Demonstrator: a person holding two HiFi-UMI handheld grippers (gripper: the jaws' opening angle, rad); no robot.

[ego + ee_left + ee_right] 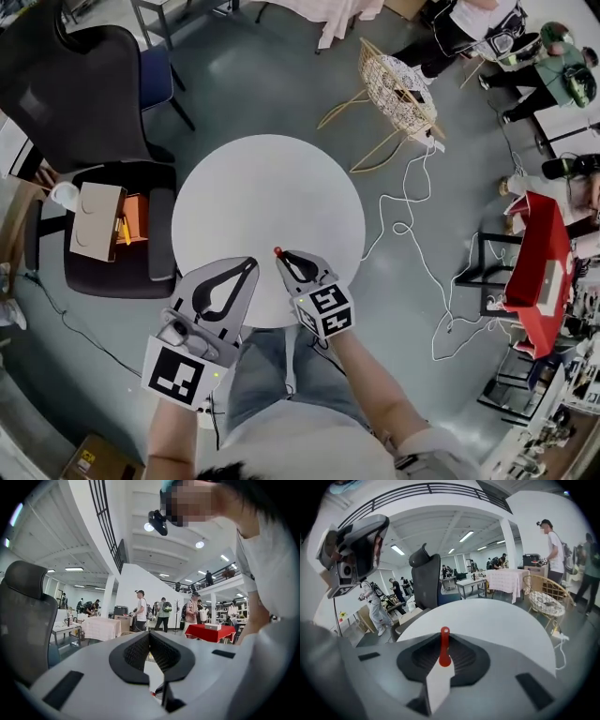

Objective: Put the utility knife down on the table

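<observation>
Pinching a red-ended utility knife (444, 649), right gripper (284, 258) was held over the round table (267, 192), left gripper (149, 634) pressed together, empty.

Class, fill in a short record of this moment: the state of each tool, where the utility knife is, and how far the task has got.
left side: left tool, jaws together, nothing between them
right side: right tool, jaws closed on the utility knife
knife: red end sticks out past the jaw tips
knife position: over the near edge of the round white table; contact cannot be told
task state: knife held, not yet released
</observation>
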